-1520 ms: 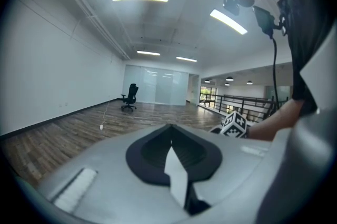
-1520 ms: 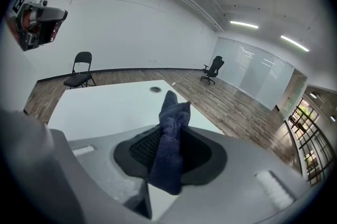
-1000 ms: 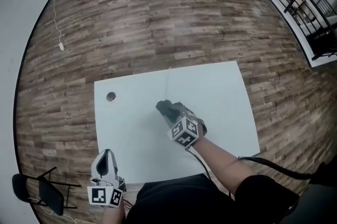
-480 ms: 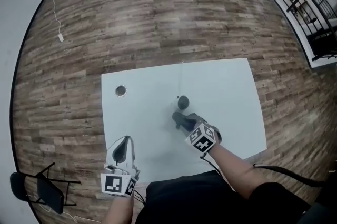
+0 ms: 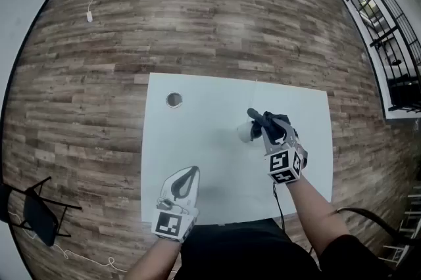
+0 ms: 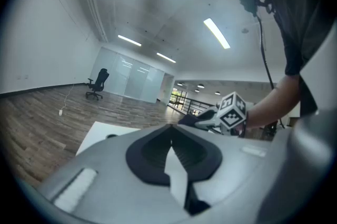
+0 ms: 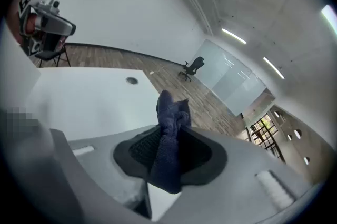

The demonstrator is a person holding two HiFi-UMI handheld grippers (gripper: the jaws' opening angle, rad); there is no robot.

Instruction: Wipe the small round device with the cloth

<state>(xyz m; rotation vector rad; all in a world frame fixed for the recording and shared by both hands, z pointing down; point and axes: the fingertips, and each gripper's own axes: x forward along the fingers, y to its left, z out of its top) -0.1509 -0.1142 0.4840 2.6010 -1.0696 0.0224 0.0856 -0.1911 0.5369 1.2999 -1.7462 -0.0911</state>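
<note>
While the right gripper (image 5: 271, 133) is hanging over the right half of the table (image 5: 197, 140), its jaws are clamping a dark blue cloth (image 5: 263, 117). The right gripper view is showing the cloth bunched between both pads, its upper end standing out past the jaw tips and its lower end hanging below them. A small round device (image 5: 243, 134), looking pale in the head view, is lying on the table just beside the cloth's left edge; whether the two are touching cannot be made out. The left gripper (image 5: 189, 175) is sitting over the near part of the table, well apart from the device and pointing toward the far side. Its pads are meeting at the tips with nothing between them. A round grommet (image 5: 173, 99) is sitting in the table's far left area, well apart from both grippers. An office chair (image 7: 192, 67) is standing on the wood floor (image 5: 197, 9), well beyond the table.
</note>
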